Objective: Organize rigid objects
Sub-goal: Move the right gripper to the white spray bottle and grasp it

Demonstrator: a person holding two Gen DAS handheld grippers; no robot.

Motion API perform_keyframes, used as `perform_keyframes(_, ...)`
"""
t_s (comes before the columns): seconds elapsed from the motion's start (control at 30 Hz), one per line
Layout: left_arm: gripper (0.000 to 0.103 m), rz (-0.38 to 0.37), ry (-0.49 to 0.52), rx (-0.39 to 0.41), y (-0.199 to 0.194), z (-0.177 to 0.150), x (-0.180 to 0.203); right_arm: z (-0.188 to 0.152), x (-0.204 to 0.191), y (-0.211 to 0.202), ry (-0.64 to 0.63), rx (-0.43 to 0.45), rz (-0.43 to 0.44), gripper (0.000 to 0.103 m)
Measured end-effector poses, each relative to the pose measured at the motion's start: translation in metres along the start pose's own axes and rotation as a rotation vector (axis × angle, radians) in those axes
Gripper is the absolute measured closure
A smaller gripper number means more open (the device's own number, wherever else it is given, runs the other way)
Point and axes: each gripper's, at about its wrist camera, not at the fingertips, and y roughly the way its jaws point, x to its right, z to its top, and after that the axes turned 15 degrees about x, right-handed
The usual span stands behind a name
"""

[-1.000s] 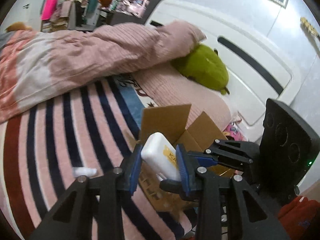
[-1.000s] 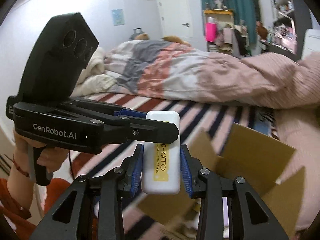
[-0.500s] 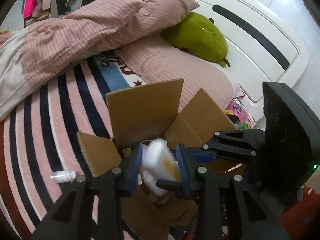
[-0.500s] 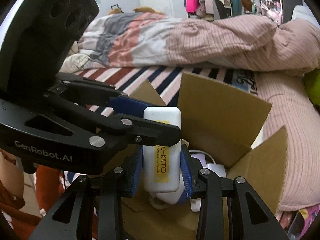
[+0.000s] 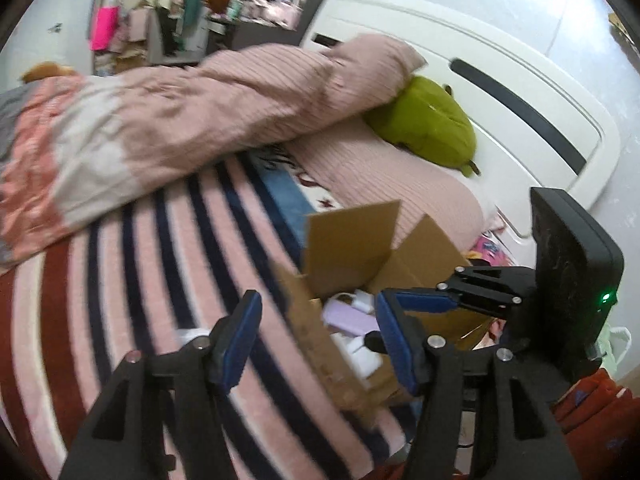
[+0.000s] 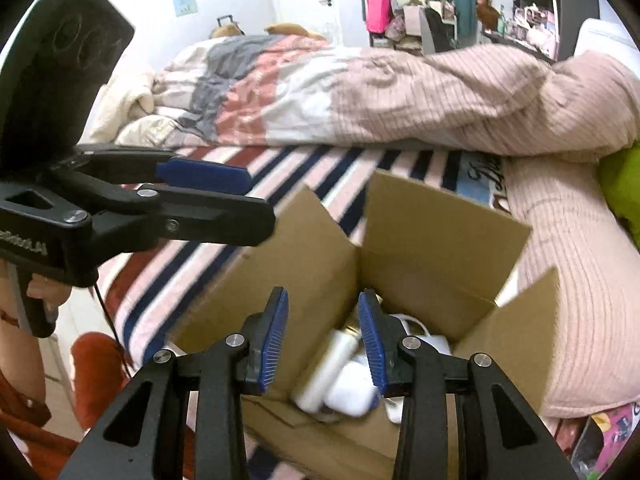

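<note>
An open cardboard box (image 6: 440,232) stands on the striped bedspread, with several white items and a lilac one (image 5: 348,318) inside. A blurred white rounded case (image 6: 348,390) lies in the box beside a white tube (image 6: 326,372). My left gripper (image 5: 316,304) hangs over the box's near-left edge; its jaws are opening and nothing is between them. In the right wrist view, the left gripper (image 6: 256,204) reaches in from the left, above the box flap. My right gripper (image 6: 324,300) hovers over the box's opening, with a narrow gap between its pads and nothing in it.
A pink quilt (image 5: 240,100) is heaped across the bed behind the striped blanket (image 5: 120,260). A green plush (image 5: 428,128) rests by the white headboard (image 5: 520,80). A small white bottle (image 5: 188,334) lies on the blanket left of the box. A hand (image 6: 40,292) grips the left handle.
The left gripper has let go of the white case, which dropped into the box. Its jaws have spread wide and it has pulled back from the box. The right jaws keep their gap.
</note>
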Motion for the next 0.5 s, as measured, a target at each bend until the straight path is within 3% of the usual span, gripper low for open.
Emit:
perform_keyframes(0.2,0.040,0.144,-0.027,0.066,-0.058,-0.017,-0.046,0.017,-0.057,0.014,-0.045,0.039,0.110,0.071)
perform_keyframes(0.33,0.040,0.225,-0.066,0.087,-0.089,-0.040,-0.084,0.018,-0.099,0.039,-0.082,0.010,0.160,0.063)
perform_keyframes(0.5,0.037,0.249,-0.114,0.107,-0.105,-0.071,-0.123,0.002,-0.146,0.080,-0.113,-0.064,0.194,0.062)
